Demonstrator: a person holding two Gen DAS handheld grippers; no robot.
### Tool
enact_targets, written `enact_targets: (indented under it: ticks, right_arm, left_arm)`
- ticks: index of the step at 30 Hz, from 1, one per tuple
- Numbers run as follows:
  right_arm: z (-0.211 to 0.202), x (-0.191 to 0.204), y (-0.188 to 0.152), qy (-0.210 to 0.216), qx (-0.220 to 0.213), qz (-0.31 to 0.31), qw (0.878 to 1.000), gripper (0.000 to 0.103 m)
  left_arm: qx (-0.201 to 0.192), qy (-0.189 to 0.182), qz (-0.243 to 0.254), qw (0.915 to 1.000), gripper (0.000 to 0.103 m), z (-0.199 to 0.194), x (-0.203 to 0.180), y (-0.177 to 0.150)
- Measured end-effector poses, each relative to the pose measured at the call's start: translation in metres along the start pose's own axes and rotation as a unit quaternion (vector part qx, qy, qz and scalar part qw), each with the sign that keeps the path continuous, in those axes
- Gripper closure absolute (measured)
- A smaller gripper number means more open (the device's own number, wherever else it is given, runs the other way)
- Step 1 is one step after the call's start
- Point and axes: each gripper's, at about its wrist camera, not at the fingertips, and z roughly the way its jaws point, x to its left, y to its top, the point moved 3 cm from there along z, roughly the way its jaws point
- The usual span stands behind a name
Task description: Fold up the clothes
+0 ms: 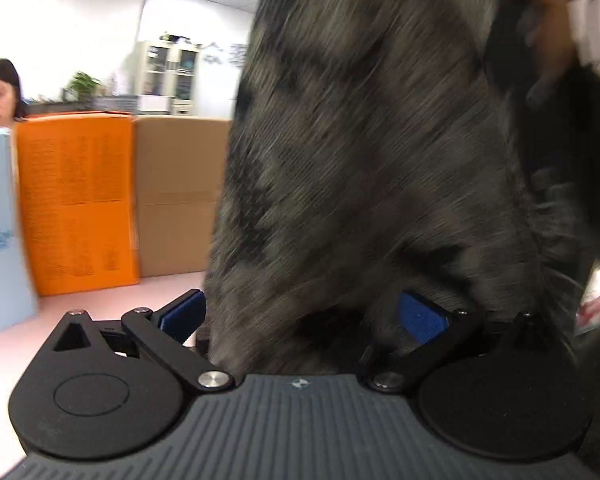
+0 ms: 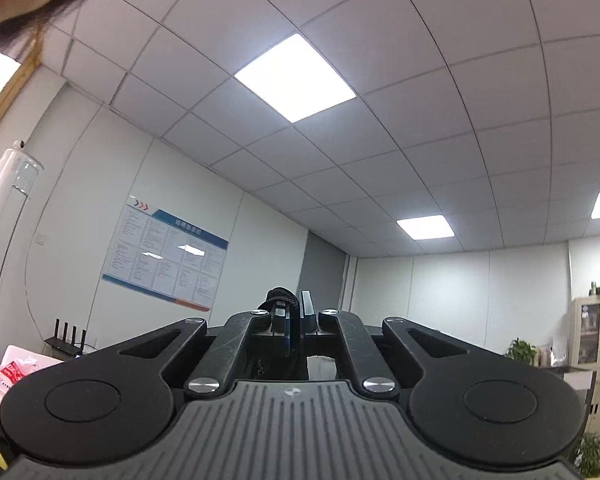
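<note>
- Left gripper (image 1: 302, 316): the fingers stand wide apart, blue pads (image 1: 420, 318) facing inward. They clamp nothing.
- Grey garment (image 1: 364, 160): a dark grey, mottled fabric hangs in a broad column directly ahead of the left fingers, its lower end dropping into the gap between them and reaching the gripper body. The cloth is streaked with motion blur; the type of garment cannot be told.
- Pink worktop (image 1: 100, 320): visible below and to the left of the left fingers.
- Orange box (image 1: 76, 200) and brown cardboard box (image 1: 176, 196): upright, side by side and touching, on the worktop beyond the left finger. A pale blue box (image 1: 0, 232) stands further left at the picture edge.
- A seated person (image 1: 0, 92) shows behind the boxes, far left.
- Right gripper (image 2: 294, 312): the fingers are drawn close together, pinching a small fold of black fabric (image 2: 282, 296) that bulges just above the tips. Whether this is the same garment cannot be told.
- The right wrist view looks upward, past the fingers, at ceiling panels (image 2: 296, 76) and a wall notice board (image 2: 164, 252) to the left of the fingers.
- Cabinet (image 2: 596, 332) and a potted plant (image 2: 520, 350): well to the right of the right fingers.
</note>
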Motion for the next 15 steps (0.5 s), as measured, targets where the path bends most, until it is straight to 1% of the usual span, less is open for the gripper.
enact_targets:
  ticks: [2, 3, 5, 6, 7, 8, 9, 10, 12, 13, 14, 15]
  right_arm:
    - [0.015, -0.019, -0.005, -0.014, 0.018, 0.019, 1.000, 0.099]
    - [0.025, -0.029, -0.009, -0.024, 0.034, 0.024, 0.999, 0.099]
    - [0.047, -0.054, -0.023, -0.048, 0.071, 0.050, 0.995, 0.099]
    - [0.062, -0.068, -0.036, -0.059, 0.106, 0.069, 0.990, 0.099]
    - [0.079, -0.084, -0.055, -0.078, 0.156, 0.082, 0.981, 0.095]
    - [0.095, -0.100, -0.079, -0.102, 0.216, 0.084, 0.967, 0.083]
    - [0.110, -0.116, -0.103, -0.127, 0.272, 0.082, 0.951, 0.075]
    - [0.120, -0.130, -0.123, -0.149, 0.314, 0.070, 0.935, 0.069]
    - [0.130, -0.155, -0.153, -0.179, 0.368, 0.052, 0.911, 0.067]
    - [0.131, -0.164, -0.164, -0.193, 0.388, 0.058, 0.899, 0.067]
    - [0.127, -0.169, -0.173, -0.209, 0.395, 0.072, 0.892, 0.067]
    - [0.121, -0.174, -0.180, -0.219, 0.395, 0.092, 0.887, 0.065]
  left_arm:
    - [-0.011, -0.032, -0.021, 0.9992, 0.000, -0.011, 0.002, 0.011]
    - [-0.016, -0.047, -0.032, 0.9982, 0.000, -0.017, 0.002, 0.016]
    - [-0.026, -0.036, -0.031, 0.9985, 0.000, -0.022, 0.008, 0.025]
    - [-0.022, -0.011, -0.029, 0.9993, 0.000, -0.022, 0.014, 0.027]
    - [-0.010, 0.024, -0.028, 0.9993, 0.000, -0.018, 0.022, 0.028]
    - [0.015, 0.079, -0.028, 0.9963, 0.000, -0.013, 0.035, 0.027]
    - [0.041, 0.136, -0.029, 0.9894, 0.000, -0.007, 0.048, 0.026]
    - [0.066, 0.192, -0.030, 0.9786, 0.000, -0.002, 0.061, 0.025]
    - [0.062, 0.226, -0.038, 0.9715, 0.000, -0.013, 0.075, 0.033]
    - [0.059, 0.240, -0.042, 0.9680, 0.000, -0.019, 0.082, 0.038]
    - [0.056, 0.255, -0.046, 0.9643, 0.000, -0.025, 0.088, 0.042]
    - [0.053, 0.269, -0.050, 0.9603, 0.000, -0.031, 0.095, 0.046]
